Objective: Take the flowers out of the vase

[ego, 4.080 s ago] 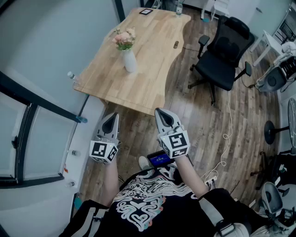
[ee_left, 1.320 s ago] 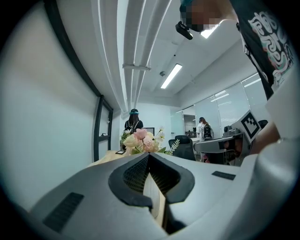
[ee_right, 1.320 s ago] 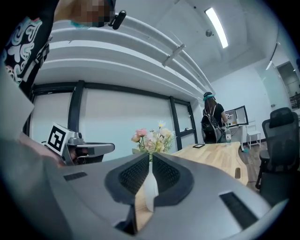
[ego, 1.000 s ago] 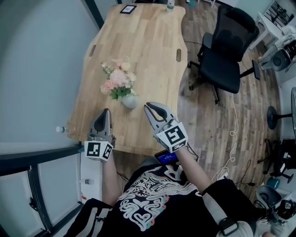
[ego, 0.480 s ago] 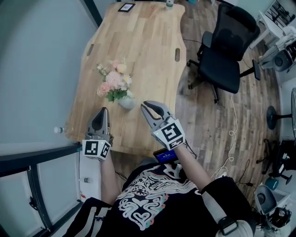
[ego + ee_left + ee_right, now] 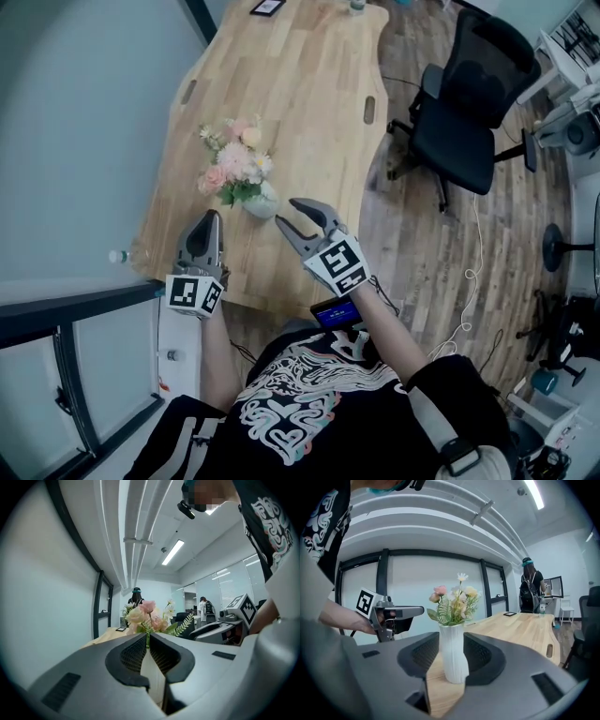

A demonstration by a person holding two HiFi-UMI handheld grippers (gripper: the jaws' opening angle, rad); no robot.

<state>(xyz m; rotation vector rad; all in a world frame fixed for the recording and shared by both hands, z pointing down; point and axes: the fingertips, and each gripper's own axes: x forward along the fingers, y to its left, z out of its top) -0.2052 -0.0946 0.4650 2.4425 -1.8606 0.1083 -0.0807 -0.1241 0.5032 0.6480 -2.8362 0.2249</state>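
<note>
Since a sec ago your R gripper (image 6: 288,213) dropped toward the vase (image 6: 263,202), and its jaws have just been opening: now spread, vase in line w/ the gap, pads not on it. L gripper (image 6: 207,221) pressed together, empty. The flowers (image 6: 234,172) sit in the vase near the table (image 6: 309,94) front edge. Hold vase w/ R, pinch stems w/ L, lift straight up; room above looks open.
</note>
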